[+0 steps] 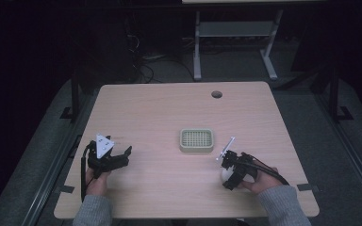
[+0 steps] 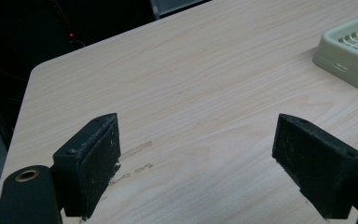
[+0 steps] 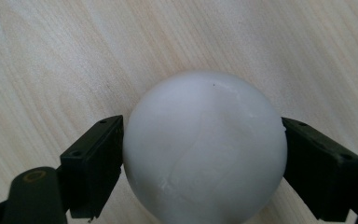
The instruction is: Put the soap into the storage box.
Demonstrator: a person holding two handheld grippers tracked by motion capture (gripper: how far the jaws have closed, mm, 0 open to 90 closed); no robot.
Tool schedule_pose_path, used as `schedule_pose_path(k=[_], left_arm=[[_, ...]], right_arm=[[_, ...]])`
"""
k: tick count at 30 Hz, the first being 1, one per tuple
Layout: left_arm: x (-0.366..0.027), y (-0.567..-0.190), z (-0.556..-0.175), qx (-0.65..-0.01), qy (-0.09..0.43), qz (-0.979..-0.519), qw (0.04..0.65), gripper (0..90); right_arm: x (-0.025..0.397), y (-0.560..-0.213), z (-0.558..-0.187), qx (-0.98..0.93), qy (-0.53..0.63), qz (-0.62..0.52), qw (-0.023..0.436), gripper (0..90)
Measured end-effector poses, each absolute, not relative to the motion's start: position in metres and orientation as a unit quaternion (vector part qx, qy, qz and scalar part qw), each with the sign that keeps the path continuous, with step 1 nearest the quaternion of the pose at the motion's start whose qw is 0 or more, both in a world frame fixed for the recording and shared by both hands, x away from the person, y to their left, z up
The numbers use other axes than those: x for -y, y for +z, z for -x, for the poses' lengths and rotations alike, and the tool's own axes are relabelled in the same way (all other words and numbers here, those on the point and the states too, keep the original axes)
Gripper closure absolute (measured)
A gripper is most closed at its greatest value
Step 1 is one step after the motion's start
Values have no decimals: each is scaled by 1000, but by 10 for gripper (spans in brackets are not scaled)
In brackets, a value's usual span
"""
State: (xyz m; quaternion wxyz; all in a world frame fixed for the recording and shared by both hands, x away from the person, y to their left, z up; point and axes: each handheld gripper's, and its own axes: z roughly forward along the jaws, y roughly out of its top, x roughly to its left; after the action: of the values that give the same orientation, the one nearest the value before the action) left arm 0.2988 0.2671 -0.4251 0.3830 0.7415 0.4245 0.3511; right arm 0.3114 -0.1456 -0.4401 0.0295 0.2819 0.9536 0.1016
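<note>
A smooth white ball (image 3: pixel 204 148) sat between the two black jaws of the right hand-held gripper (image 3: pixel 204 158), one pad pressed against each side of it, so that the jaws were closed onto the ball at about its widest part. In the right gripper view the ball bulged up past the jaw tips and the pale wood-grain surface (image 3: pixel 74 56) lay behind it; whether the ball rested on that surface or was lifted just off it could not be told. In the high view the ball (image 1: pixel 226 174) showed as a pale round patch under the right hand-held gripper (image 1: pixel 229 175), near the near right part of the surface (image 1: pixel 169 108), with the person's right hand (image 1: pixel 260 181) and grey sleeve behind it.

Just beyond the ball, towards the middle of the surface, lay a cream rectangular plastic tray with a gridded top (image 1: pixel 196 140), apart from the gripper and ball.

Well to the left, the left hand-held gripper (image 1: pixel 120 157) was held over the near left part of the surface. In the left gripper view its jaws (image 2: pixel 196 163) stood wide apart with nothing between them but bare wood, and a corner of the cream tray (image 2: pixel 349 51) showed at the far right.
</note>
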Motion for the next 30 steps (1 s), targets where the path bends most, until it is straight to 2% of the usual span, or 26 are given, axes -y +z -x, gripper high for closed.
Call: schedule_pose_path(k=[15,30], left_arm=[[-266,-425,-299,-422,352,-743,382,148],[-266,-425,-298,-422,353,-742,383,148]], right_arm=[[144,-443,-312,-956,84,-281,25,223],[144,-442,-312,-958,84,-275,23,231]])
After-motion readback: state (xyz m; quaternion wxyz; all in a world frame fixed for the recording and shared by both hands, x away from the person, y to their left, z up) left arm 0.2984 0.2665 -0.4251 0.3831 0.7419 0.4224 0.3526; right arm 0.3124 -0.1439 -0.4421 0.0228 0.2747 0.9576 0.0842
